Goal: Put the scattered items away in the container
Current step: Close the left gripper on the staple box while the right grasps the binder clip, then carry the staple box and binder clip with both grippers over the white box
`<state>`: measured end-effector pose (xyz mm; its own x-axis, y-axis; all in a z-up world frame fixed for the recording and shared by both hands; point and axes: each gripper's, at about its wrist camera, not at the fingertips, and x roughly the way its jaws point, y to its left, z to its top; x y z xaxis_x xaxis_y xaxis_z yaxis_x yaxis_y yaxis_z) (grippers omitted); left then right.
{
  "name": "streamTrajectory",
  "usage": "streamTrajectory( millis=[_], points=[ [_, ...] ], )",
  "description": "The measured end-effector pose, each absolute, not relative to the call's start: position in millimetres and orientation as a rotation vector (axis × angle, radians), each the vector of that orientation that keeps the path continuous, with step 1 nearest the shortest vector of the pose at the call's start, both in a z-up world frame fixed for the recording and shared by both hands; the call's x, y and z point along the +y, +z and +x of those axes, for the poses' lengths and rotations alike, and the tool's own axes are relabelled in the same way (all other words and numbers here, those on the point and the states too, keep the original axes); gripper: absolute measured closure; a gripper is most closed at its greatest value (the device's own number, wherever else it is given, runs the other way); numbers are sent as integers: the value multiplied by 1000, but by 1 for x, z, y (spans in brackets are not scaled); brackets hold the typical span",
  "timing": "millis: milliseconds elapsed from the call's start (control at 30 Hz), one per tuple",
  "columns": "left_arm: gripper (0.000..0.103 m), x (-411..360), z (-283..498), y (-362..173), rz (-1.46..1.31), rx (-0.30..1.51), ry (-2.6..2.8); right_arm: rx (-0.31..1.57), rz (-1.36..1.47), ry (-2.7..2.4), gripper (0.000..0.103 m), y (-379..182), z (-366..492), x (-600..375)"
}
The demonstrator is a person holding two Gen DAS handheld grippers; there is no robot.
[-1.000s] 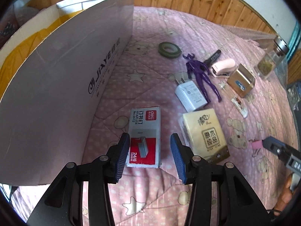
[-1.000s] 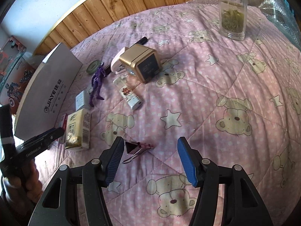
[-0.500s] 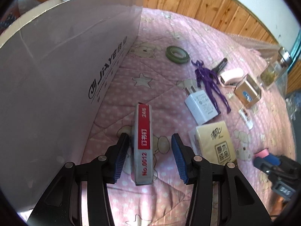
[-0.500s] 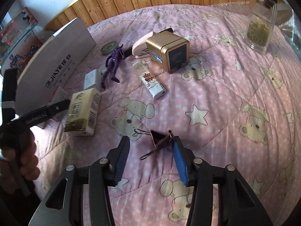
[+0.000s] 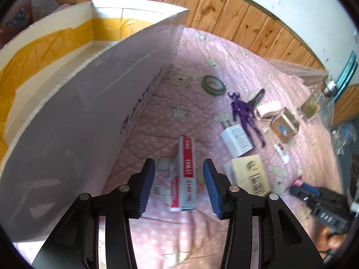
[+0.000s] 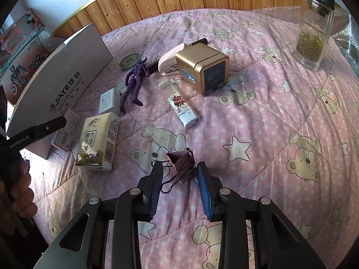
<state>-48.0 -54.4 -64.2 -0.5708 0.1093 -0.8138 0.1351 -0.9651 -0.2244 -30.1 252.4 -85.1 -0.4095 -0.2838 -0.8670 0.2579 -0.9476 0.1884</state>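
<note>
A red and grey staple box point(image 5: 187, 174) stands on its long edge on the pink quilt. It sits between the fingers of my left gripper point(image 5: 178, 164), which is open with a gap on each side. The white cardboard container point(image 5: 89, 112) rises just to the left, its yellow-taped inside in view. In the right wrist view a dark pink binder clip point(image 6: 182, 163) lies tipped up between the fingers of my right gripper point(image 6: 179, 165). Those jaws are closing. The pads are close on both sides of the clip, but I see no firm press.
A tissue pack point(image 6: 98, 141), white charger point(image 6: 108, 102), purple figure point(image 6: 134, 83), green tape roll point(image 6: 130, 60), pink stapler point(image 6: 170, 60), gold cube point(image 6: 202, 69) and small white printed case point(image 6: 184, 109) lie scattered on the quilt. A glass jar point(image 6: 314, 29) stands far right. Wood panelling runs behind.
The staple box went from lying flat to standing on its edge between the left fingers. The right jaws narrowed around the binder clip, which tipped up.
</note>
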Motion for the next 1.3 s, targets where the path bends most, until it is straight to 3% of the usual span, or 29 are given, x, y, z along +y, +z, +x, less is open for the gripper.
streamTrajectory(
  millis=[233,300,367,400,500,767,1100,1300],
  points=[
    [58,-36,-66,-84,1493,200,-2699,-11,1495,-2403,70,-88,-30,251],
    [83,-31,-67,-85,1480,137,-2696,-13,1485,-2409,71,-87,-31,251],
    [88,-31,-65,-84,1488,134,-2700,-42,1478,-2411,75,-87,-33,253],
    [88,-32,-64,-83,1497,152,-2701,-67,1472,-2411,83,-85,-34,255],
    [88,-34,-61,-78,1498,193,-2715,-140,1453,-2395,88,-81,-35,260],
    [88,-38,-50,-54,1429,270,-2766,-129,1449,-2406,89,-81,-35,258],
    [88,-42,-36,-28,1364,339,-2831,-138,1398,-2405,99,-69,-27,256],
    [88,-41,-31,-18,1347,365,-2853,-117,1402,-2420,98,-70,-26,254]
  ],
)
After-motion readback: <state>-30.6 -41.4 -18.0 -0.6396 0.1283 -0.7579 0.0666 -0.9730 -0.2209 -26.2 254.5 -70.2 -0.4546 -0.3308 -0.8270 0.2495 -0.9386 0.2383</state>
